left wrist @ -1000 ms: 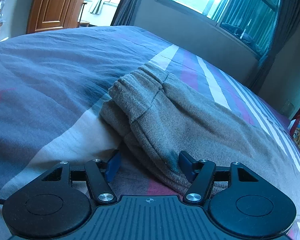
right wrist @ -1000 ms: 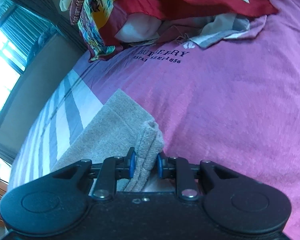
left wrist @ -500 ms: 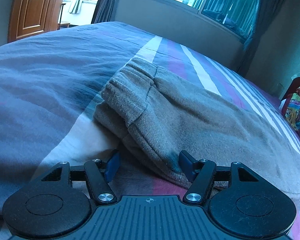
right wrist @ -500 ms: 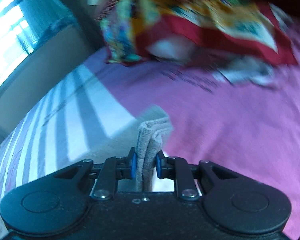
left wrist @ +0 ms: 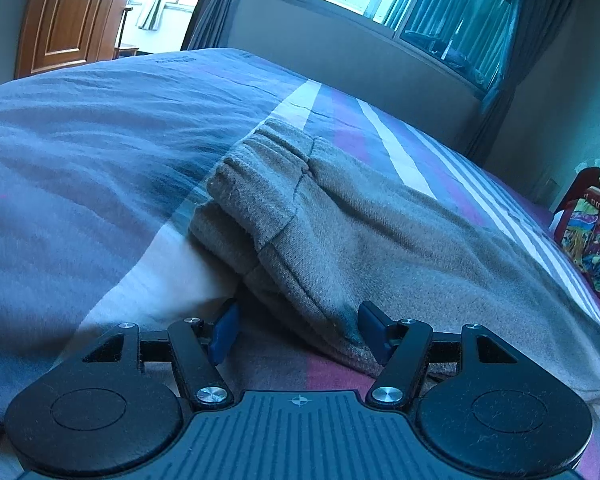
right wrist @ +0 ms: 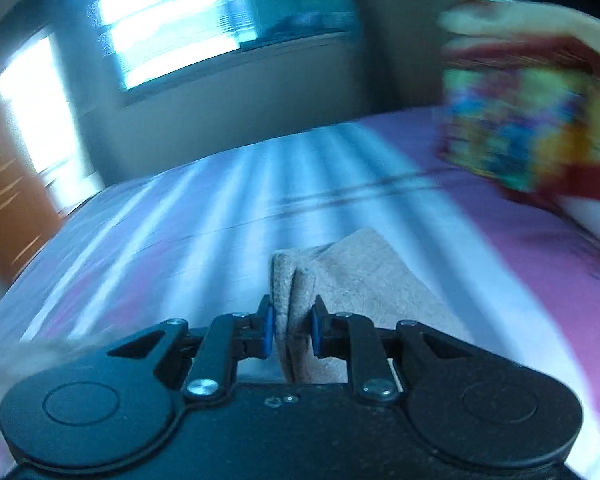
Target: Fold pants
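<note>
Right tool [right wrist: 291, 330] swung from the pillow end toward the window, clamped on a lifted fold of the pants [right wrist: 364, 280], left tool [left wrist: 296, 332] wide open, low astride the pants' [left wrist: 340, 232] edge on the bed [left wrist: 100, 152], holding nothing.

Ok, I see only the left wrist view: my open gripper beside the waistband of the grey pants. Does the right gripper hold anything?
Observer: Yes. The right gripper is shut on a doubled edge of the pants.
Operator: How does this edge stand?
Observer: Upright in the grip, with the striped bedsheet behind it.
Operator: Is something ahead of it?
Observer: A colourful pillow at the far right, blurred, apart from the pants.
</note>
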`<state>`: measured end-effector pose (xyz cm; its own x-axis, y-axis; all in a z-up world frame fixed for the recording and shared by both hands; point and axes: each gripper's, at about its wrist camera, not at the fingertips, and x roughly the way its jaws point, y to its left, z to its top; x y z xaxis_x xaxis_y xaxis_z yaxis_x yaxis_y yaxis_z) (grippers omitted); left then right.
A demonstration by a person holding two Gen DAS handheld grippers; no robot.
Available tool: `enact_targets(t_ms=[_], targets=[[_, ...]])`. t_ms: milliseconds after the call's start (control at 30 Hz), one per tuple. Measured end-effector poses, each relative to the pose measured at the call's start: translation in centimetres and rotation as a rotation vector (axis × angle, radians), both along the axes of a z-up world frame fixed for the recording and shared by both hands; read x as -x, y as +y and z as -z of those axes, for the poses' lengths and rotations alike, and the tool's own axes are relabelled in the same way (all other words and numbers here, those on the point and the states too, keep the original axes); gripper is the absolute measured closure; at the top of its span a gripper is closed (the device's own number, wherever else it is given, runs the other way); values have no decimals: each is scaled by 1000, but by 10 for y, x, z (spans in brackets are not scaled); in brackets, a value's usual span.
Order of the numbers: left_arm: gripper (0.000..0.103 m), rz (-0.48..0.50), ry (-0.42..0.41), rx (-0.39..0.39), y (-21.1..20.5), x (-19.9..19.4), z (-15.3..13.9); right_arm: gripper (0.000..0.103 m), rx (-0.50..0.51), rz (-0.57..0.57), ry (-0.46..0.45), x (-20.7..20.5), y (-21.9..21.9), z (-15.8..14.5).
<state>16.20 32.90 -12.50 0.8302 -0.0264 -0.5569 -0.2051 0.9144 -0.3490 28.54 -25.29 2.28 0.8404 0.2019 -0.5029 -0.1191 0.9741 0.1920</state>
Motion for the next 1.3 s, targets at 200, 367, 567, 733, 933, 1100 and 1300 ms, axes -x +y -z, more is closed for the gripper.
enact_targets(t_ms=[200,367,567,733,933,1100,1300], targets=[[38,-2,-11,11,2,2,2,87,115,-332,38,13,121,40],[38,-1,-13,14,2,2,2,87,439,-546,11,54,195,89],[38,-2,-16,13,3,2,3,85,507,-551,-27,68,204,101],[38,-5,-12,8,2,2,2,70,453,-562,11,88,222,110],[38,-11,-5,-16,-3,3,-1,74,260,-633,-42,115,218,92],[38,-40,-15,-41,-2,17,-17,75,216,-460,-119,129,155,75],[38,52,-136,30,-38,27,-69,72,191,-137,-113,137,30,70]])
